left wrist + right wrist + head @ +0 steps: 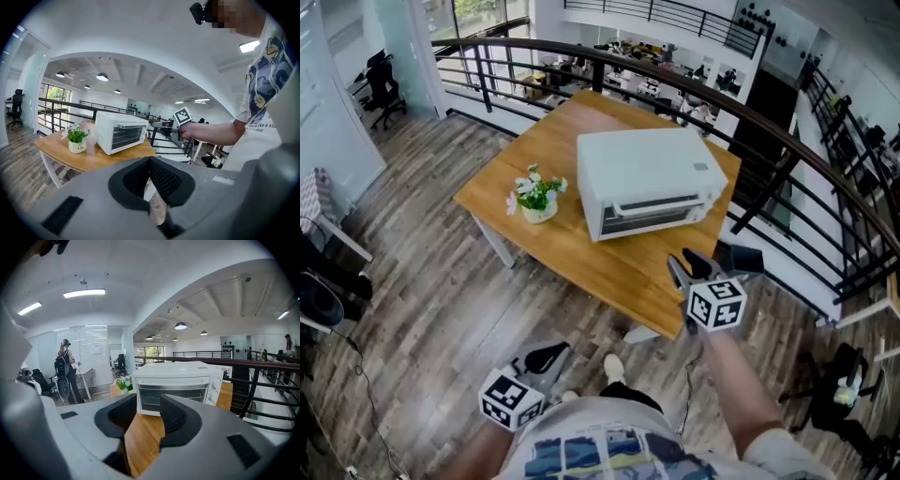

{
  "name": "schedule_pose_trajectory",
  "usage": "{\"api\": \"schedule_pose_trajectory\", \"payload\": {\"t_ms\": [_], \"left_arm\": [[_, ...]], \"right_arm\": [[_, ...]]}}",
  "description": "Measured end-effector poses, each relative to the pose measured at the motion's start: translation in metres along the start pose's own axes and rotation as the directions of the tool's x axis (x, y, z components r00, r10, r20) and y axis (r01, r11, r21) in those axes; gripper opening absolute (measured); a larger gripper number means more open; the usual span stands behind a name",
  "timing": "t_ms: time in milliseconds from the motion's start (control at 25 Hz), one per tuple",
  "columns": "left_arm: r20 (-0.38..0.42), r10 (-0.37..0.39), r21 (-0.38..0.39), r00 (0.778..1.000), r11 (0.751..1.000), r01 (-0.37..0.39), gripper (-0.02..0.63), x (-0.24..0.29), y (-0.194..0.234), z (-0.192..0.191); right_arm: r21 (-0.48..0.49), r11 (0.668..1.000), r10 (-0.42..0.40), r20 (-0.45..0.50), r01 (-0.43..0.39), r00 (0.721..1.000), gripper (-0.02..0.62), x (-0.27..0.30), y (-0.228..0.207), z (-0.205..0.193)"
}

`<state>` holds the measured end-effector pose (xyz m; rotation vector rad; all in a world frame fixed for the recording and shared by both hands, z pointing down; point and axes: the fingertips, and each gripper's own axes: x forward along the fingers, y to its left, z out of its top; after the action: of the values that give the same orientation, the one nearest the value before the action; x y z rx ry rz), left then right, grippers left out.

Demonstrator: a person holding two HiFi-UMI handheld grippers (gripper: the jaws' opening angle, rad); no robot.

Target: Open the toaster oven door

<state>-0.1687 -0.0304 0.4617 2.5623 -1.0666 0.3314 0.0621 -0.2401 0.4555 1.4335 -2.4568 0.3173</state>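
A white toaster oven [647, 178] stands on the wooden table [609, 267], its glass door closed and the handle [661, 202] across the top of the door. My right gripper [710, 262] hovers over the table's near corner, short of the oven front, jaws open with nothing between them. In the right gripper view the oven [178, 387] faces me past the open right gripper [149, 405]. My left gripper [546, 357] hangs low near my body, off the table; in its own view the left gripper [150, 164] has its pads meeting, empty, with the oven [119, 131] far off.
A small potted plant [536, 195] sits on the table left of the oven. A black railing [787, 141] curves behind and to the right of the table. A person with a backpack [63, 371] stands far off at left. Wood floor surrounds the table.
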Motion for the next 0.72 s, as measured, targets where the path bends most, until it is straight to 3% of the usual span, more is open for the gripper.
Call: {"api": "schedule_pose_trajectory", "payload": {"t_ms": [360, 720], "left_arm": [[0.008, 0.077, -0.02, 0.997, 0.997, -0.077, 0.003, 0.043, 0.031, 0.026], [0.008, 0.165, -0.044, 0.986, 0.985, -0.165, 0.003, 0.06, 0.057, 0.036]], "right_arm": [[-0.009, 1.0, 0.017, -0.041, -0.017, 0.999, 0.158, 0.086, -0.053, 0.029], [0.011, 1.0, 0.027, -0.059, -0.027, 0.998, 0.212, 0.143, -0.085, 0.04]]}}
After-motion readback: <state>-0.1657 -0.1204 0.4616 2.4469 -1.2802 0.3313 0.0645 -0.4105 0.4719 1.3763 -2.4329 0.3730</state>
